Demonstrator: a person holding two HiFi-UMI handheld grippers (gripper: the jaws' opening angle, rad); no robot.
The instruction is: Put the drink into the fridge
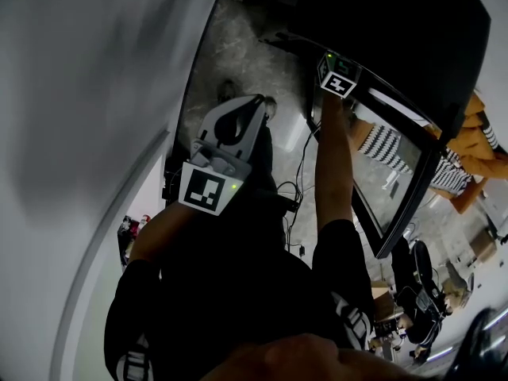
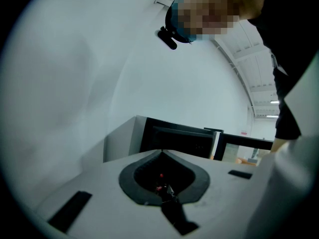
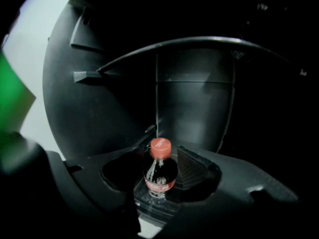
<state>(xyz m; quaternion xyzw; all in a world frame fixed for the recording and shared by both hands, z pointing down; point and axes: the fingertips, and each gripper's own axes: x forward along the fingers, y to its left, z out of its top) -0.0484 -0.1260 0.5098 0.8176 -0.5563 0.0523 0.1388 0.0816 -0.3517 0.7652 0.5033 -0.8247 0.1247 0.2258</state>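
We see the bottle (image 3: 160,171) upright inside the dark fridge (image 3: 192,103), on what looks like a clear shelf (image 3: 155,205), near its front edge. Our right gripper (image 3: 167,142) is released: its jaws stand wide on either side of the bottle, not pressing it. Our left gripper (image 2: 160,152) is clenched on nothing, out beside the white wall (image 2: 75,83).

Black top (image 1: 230,292), seemingly short-sleeved; pale grey left gripper (image 2: 161,152).
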